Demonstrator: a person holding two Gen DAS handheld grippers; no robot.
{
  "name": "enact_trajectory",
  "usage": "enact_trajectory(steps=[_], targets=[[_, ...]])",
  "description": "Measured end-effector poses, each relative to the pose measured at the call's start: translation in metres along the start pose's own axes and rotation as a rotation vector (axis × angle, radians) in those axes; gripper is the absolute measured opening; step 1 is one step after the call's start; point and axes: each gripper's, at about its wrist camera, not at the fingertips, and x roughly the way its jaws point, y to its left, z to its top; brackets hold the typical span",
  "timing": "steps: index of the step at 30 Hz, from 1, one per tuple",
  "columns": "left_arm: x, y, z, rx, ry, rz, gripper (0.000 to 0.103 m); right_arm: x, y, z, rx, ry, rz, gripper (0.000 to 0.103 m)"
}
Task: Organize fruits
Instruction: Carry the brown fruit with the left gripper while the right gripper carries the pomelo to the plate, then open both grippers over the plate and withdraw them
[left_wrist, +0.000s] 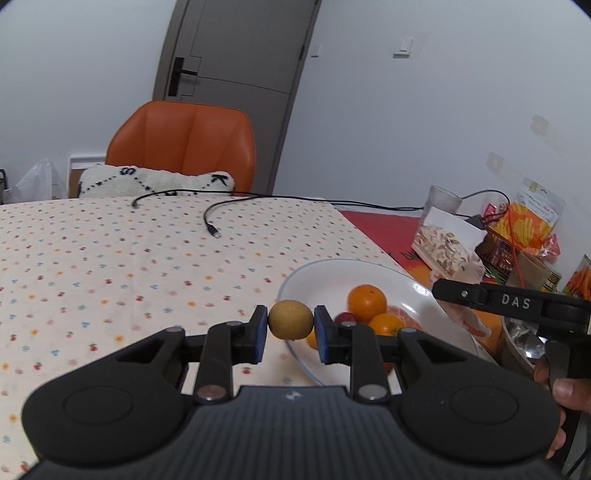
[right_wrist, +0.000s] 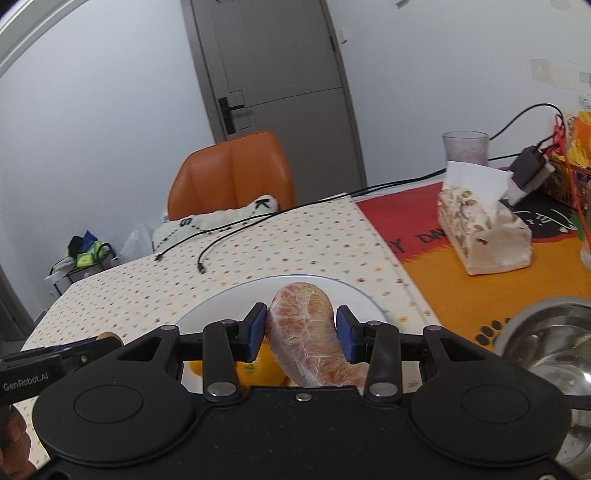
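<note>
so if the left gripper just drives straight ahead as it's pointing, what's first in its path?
Likely nothing soon: the left gripper, shut on a small round yellow-brown fruit, points over the dotted tablecloth toward the orange chair. The white plate lies right of that line. Depth unclear.

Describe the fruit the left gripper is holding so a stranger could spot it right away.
Find the white plate on the dotted tablecloth. At its near-left rim, the left gripper pinches a small round fruit. Unlike the oranges, it's dull yellow-brown.

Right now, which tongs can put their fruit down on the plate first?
Probably the right tongs: their pomelo segment hangs over the plate. The left tongs hold a yellow-brown fruit at the rim.
</note>
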Motion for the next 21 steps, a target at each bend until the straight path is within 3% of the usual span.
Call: enact_trajectory(steps=[12,21], targets=[[0.003,-0.014,-0.001,0.012,0.033,-0.072,0.03,-0.004,-0.012,0.003,0.043,-0.028,-0.021,0.047],[-0.006,0.006,-0.003,-0.029,0.046,-0.007,0.037,-0.005,-0.006,-0.002,0.052,-0.014,-0.001,0.048]])
